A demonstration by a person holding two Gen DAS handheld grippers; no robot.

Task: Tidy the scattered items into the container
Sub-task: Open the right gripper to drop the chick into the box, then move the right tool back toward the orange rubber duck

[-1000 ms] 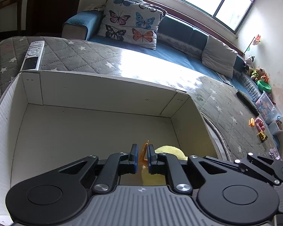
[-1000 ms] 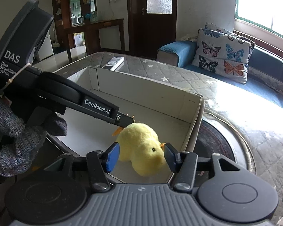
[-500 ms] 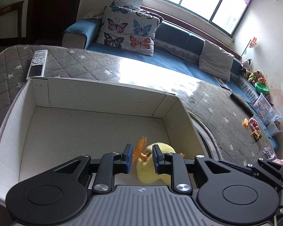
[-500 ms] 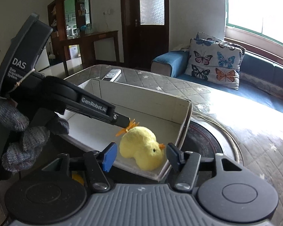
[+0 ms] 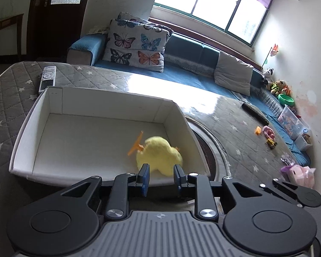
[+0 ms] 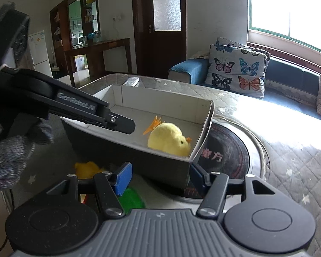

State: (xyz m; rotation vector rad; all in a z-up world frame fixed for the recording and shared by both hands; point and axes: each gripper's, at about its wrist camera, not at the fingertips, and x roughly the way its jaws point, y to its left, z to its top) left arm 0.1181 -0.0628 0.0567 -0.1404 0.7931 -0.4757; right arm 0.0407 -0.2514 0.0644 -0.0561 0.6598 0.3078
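So the yellow chick toy point(image 5: 159, 155) is sitting on the floor of the white cardboard box point(image 5: 100, 100), in the near right corner, with its orange feet point(image 5: 135, 146) sticking up toward the far left. That one can be counted as put away. Nothing else is seen inside the box.

The left gripper point(image 5: 161, 180) is parked just at the near rim of the box, jaws parted a moderate way with nothing between them; the chick is seen beyond the blue pads point(image 5: 145, 178), not pinched by them. From the right wrist view, the left gripper's arm is seen reaching over the near left wall of the box, held by a hand in a grey knit glove point(image 6: 9, 152). The right gripper point(image 6: 158, 178) is low and outside the box on the near side, jaws spread wide and empty.

The step in hand is judged to be the gap between drops: one toy released, the next one to be fetched. Quite a lot of the tidying looks left. Right by the right gripper, outside the near wall, a second yellow plush point(image 6: 86, 168) and something green point(image 6: 131, 199) are seen on the quilted star cover point(image 5: 10, 98), partly hidden by the fingers, so exactly what they are can't be told. Small toys point(image 5: 267, 132) are also scattered well off to the right.

For the next move, the yellow plush looks like the closest pick: the right jaws would need to be shifted left and down around it, then closed on the soft body and lifted over the box wall.
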